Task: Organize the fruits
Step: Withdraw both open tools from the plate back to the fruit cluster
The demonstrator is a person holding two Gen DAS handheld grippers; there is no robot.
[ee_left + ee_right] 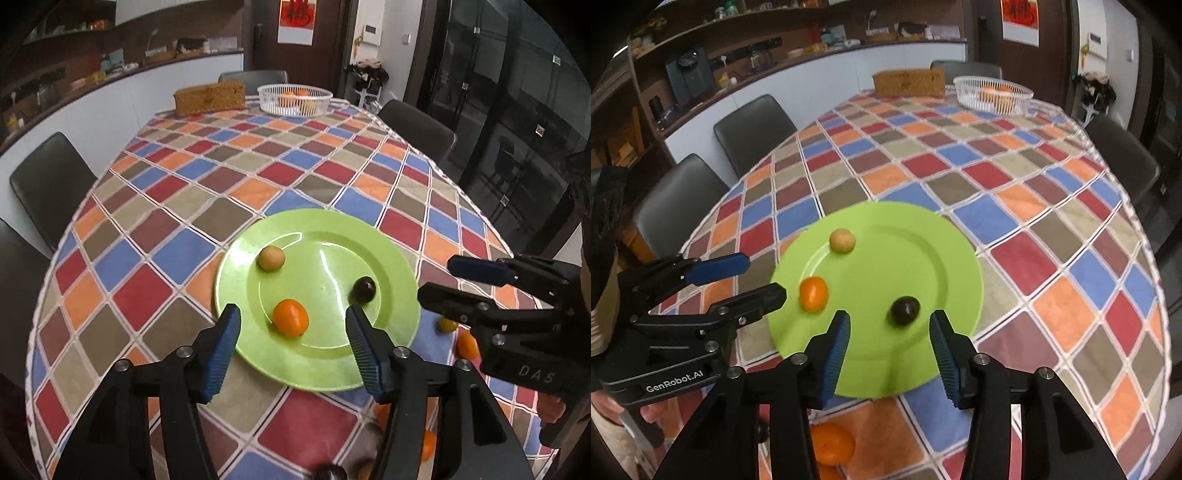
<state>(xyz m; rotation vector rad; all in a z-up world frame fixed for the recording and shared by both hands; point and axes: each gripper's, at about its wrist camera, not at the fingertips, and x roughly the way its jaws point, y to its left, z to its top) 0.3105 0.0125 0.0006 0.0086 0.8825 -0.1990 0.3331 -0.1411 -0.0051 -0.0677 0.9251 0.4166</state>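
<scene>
Keeping left gripper (291, 325) spread wide, empty, hovering over near rim of green plate (391, 254), orange kumquat (290, 317) sitting between fingers. Right gripper (889, 334) likewise released, holding nothing, dark fruit (904, 310) just ahead. Tan fruit (271, 258) resting farther in. I'm judging plate serves as sorting spot. Loose oranges (832, 443) lying on tablecloth (184, 192) near table edge; open room stretching toward white basket (294, 99).

Both wrist views look down and forward from close above the green plate (317, 299) (875, 299), facing the white basket (294, 99) (993, 94). Left view sits left of the plate, right view right; both share the plate.
</scene>
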